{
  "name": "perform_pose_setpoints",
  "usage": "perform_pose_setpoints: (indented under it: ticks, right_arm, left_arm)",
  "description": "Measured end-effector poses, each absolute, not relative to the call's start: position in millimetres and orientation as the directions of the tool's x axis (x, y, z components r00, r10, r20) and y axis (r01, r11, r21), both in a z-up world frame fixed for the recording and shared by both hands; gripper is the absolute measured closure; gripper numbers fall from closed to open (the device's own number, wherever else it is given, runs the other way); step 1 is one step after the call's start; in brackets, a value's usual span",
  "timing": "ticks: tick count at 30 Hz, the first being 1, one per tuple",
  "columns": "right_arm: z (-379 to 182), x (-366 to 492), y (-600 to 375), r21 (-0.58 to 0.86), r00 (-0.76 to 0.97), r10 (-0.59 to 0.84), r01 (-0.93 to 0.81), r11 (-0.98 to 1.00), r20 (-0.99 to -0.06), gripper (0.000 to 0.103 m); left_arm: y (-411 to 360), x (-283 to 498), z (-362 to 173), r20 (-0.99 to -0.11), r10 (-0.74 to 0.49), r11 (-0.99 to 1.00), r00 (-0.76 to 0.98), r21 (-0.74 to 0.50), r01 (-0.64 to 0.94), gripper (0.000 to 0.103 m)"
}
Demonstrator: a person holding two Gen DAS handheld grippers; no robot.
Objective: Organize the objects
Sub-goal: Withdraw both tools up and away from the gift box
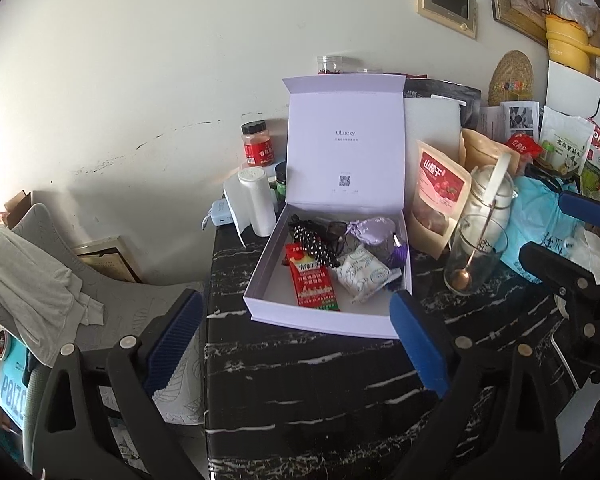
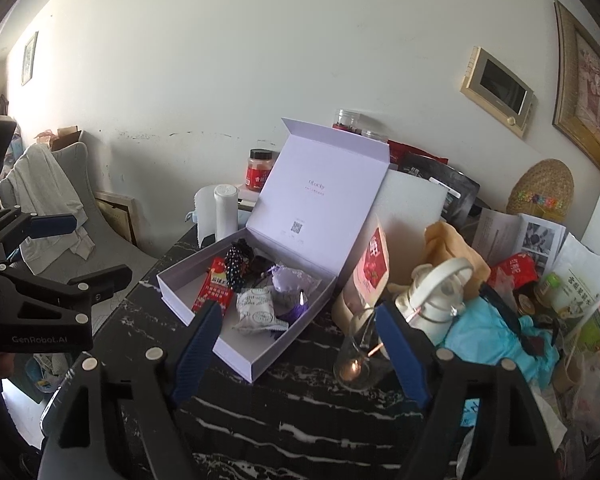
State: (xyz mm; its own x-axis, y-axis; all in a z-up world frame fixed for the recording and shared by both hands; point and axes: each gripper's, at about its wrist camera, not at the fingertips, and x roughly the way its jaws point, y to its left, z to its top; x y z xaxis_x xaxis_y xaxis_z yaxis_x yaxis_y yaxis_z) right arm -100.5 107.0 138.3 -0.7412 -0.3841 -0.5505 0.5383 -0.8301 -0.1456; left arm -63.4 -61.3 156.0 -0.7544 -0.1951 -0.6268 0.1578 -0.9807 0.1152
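Observation:
An open lavender gift box (image 1: 284, 312) (image 2: 260, 364) stands on the black marble table, its lid upright. Inside lie a red snack packet (image 1: 314, 284) (image 2: 214, 288), a white wrapped pastry (image 1: 362, 272) (image 2: 258, 310), a lavender pouch (image 1: 370, 230) (image 2: 294, 280), a polka-dot cloth (image 1: 314, 240) (image 2: 236, 264) and a purple item (image 1: 396, 254). My left gripper (image 1: 300, 328) is open and empty, in front of the box. My right gripper (image 2: 300, 344) is open and empty, over the box's near right corner, and it also shows in the left wrist view (image 1: 560, 232).
A glass with a spoon (image 1: 474, 258) (image 2: 358, 352) stands right of the box. Behind it are a red fruit pouch (image 1: 438, 196), a white bottle (image 1: 490, 196), a blue bag (image 2: 496, 332) and other clutter. A white cylinder (image 1: 258, 200) and red jar (image 1: 257, 143) stand left. A grey chair (image 1: 60, 264) is left.

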Motion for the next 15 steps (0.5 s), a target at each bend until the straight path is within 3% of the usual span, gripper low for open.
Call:
perform_pose_setpoints:
  ticks: [15]
  right_arm:
    - [110.0,-55.8,135.5,-0.107,-0.719,-0.368,0.521,-0.847,-0.59,0.023]
  left_arm:
    - [-30.7,-1.6,137.0,-0.647,-0.185,-0.982,-0.74,0.103,0.156,0.009]
